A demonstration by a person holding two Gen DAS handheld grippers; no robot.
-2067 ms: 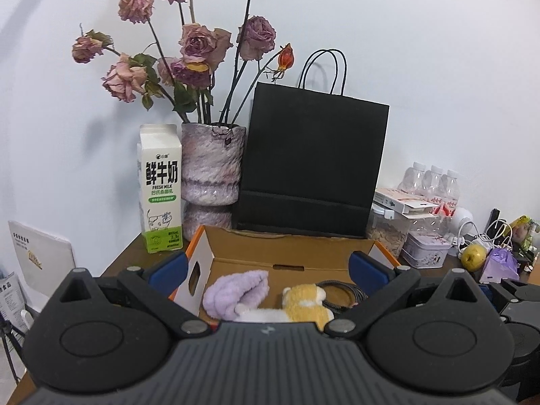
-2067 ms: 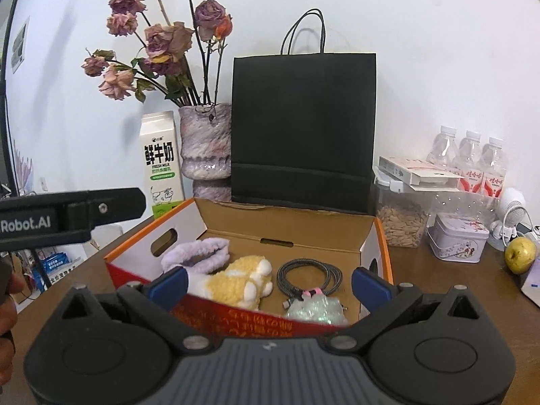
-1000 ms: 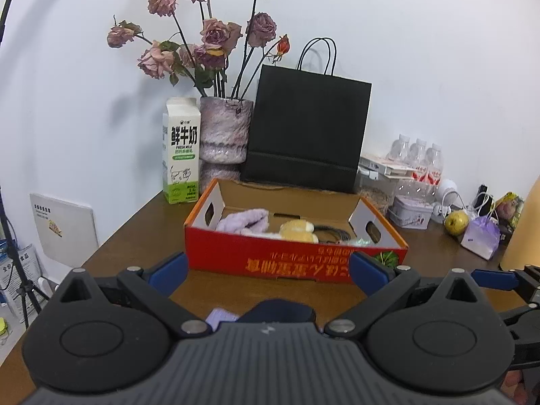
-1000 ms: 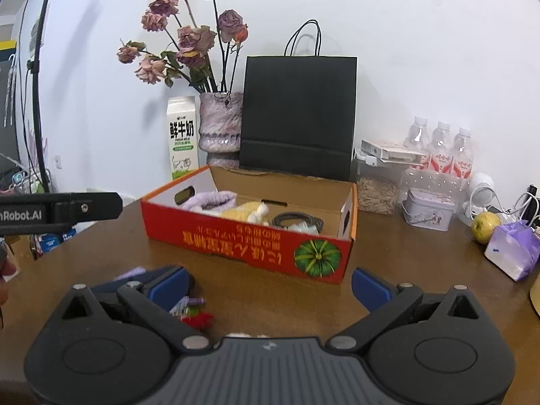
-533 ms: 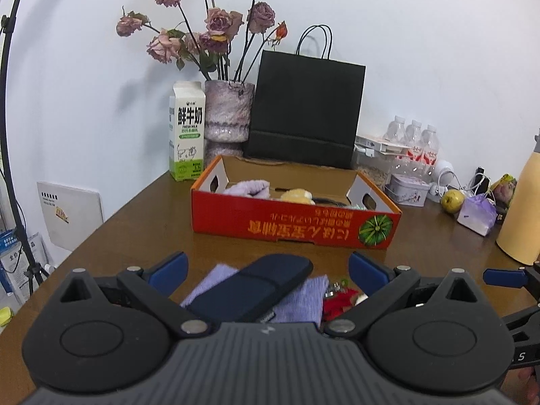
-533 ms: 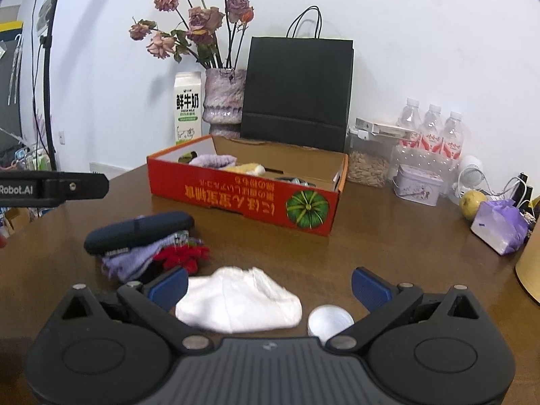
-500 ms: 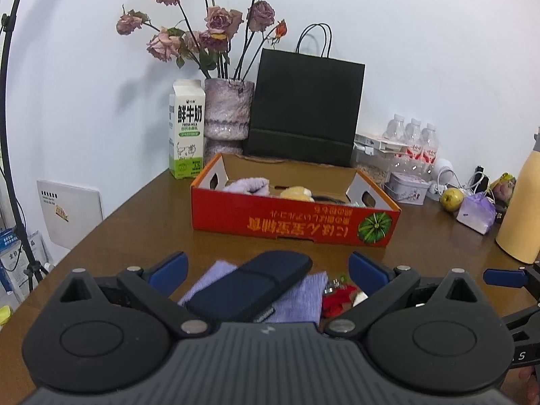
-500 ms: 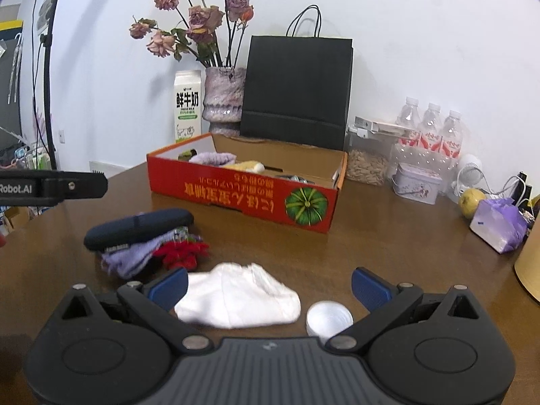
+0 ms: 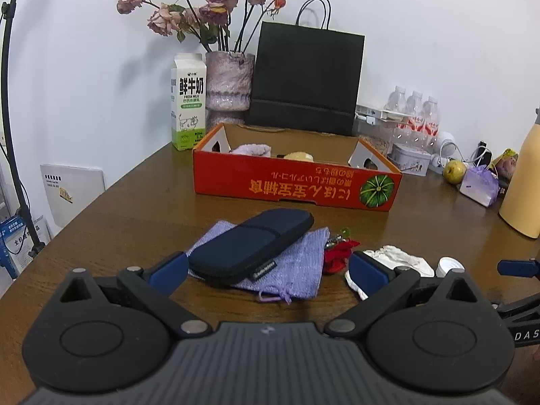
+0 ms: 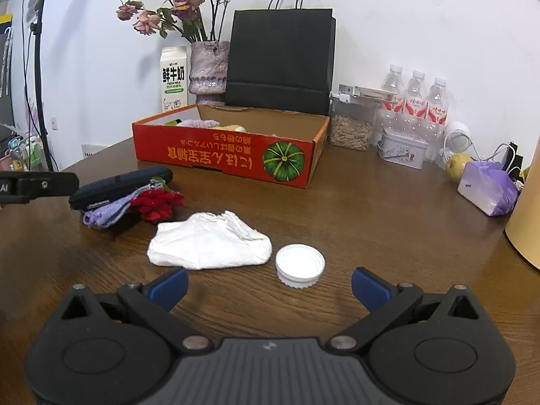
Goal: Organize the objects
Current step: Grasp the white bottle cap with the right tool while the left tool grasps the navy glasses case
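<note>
Nearby, soft navy oblong case (image 9: 251,244) atop knitted lilac pouch (image 9: 297,270).

Both fisheye views are evenly and brightly lit, with a white wall (image 9: 422,33) rendered pale and slightly bluish toward the upper corners. Soft shadows are cast leftward onto it behind the dried roses (image 9: 209,3) and milk carton (image 10: 173,77), indicating light from the right. Dull sheen is seen on the wooden table (image 10: 388,209) at centre right. Straight lines are bowed near the edges, and dark vignetting is seen in the corners. Focus is sharp throughout.
</note>
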